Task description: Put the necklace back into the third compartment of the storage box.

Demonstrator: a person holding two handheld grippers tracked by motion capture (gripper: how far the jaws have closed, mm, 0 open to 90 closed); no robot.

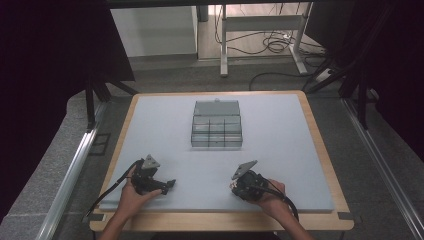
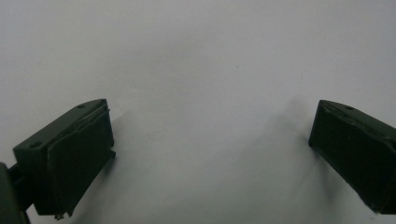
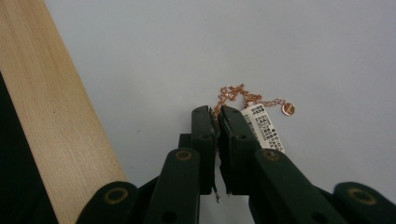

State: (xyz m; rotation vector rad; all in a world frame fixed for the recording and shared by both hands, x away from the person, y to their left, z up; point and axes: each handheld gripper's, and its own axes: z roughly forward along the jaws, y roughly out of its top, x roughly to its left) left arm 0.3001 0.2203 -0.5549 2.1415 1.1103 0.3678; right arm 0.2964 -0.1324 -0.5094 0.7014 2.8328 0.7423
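A thin rose-gold chain [image 3: 235,94] lies bunched on the pale grey mat [image 3: 289,42], with a white printed tag [image 3: 264,127] and a small round charm [image 3: 288,109] on it. My right gripper [image 3: 217,111] is shut, its tips pinching the chain at the near end of the bunch. In the high view the right gripper [image 1: 235,185] rests low on the mat near the front edge. My left gripper [image 2: 212,130] is open with bare mat between its jaws; in the high view the left gripper [image 1: 169,185] sits at the front left.
A clear plastic compartment box [image 1: 216,125] with its lid up stands at the middle of the mat [image 1: 280,150]. The wooden table edge [image 3: 51,107] runs close beside my right gripper. A person's hands [image 1: 131,197] hold both grippers.
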